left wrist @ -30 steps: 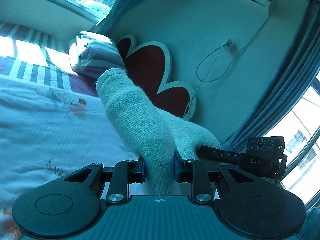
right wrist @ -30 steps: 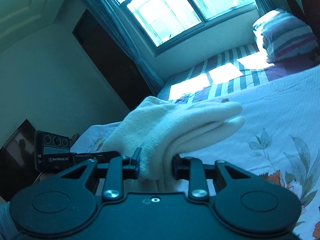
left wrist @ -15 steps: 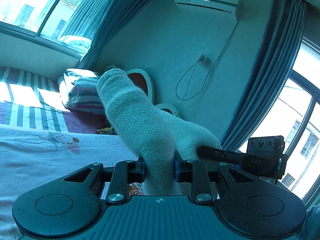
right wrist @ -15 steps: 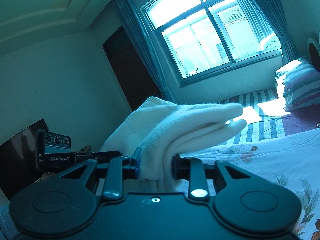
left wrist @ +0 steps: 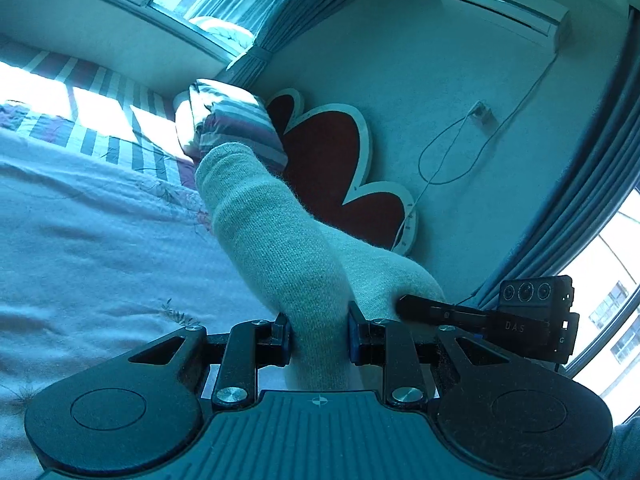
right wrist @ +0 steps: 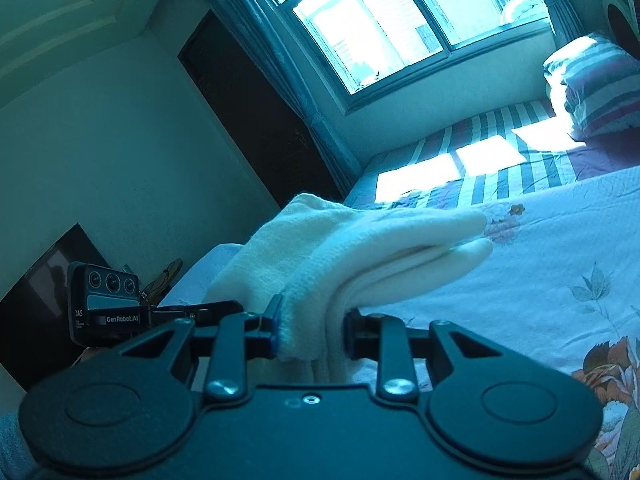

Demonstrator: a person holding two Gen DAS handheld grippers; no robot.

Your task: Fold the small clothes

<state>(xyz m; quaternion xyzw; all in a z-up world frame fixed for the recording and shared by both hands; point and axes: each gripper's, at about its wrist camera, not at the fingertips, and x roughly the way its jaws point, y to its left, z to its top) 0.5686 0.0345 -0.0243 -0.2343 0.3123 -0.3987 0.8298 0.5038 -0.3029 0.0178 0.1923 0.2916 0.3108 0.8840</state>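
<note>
Both tools pinch the same pale sock, held in the air above the bed point(left wrist: 80, 248), not resting on it. The left tool point(left wrist: 319, 339) has its jaws pressed onto one bunched part of the sock point(left wrist: 280, 248), and the right tool point(right wrist: 312, 332) is clamped on another part, where the knit shows as several stacked layers. In the left view the right tool's fingers reach in against the sock just beside the left jaws, so the two grips sit close together. The sock's long axis runs forward from each tool: in the left view its free end stands up and away toward the striped pillow point(left wrist: 236, 124) and the headboard point(left wrist: 332, 168); in the right view the doubled ends lie nearly level, pointing across the bed toward its far striped edge under the window point(right wrist: 400, 32). The main risk, as I judge it, is that the layers slide apart. The stacked ends in the right view are already slightly offset, so a jerk or uneven pull between the hands could spoil the fold. A second risk is one layer slipping from a pinch, since each tool grips thick soft knit, and the free end could flop over when lowered. With the tools so near each other, their fingers could also knock together.
</note>
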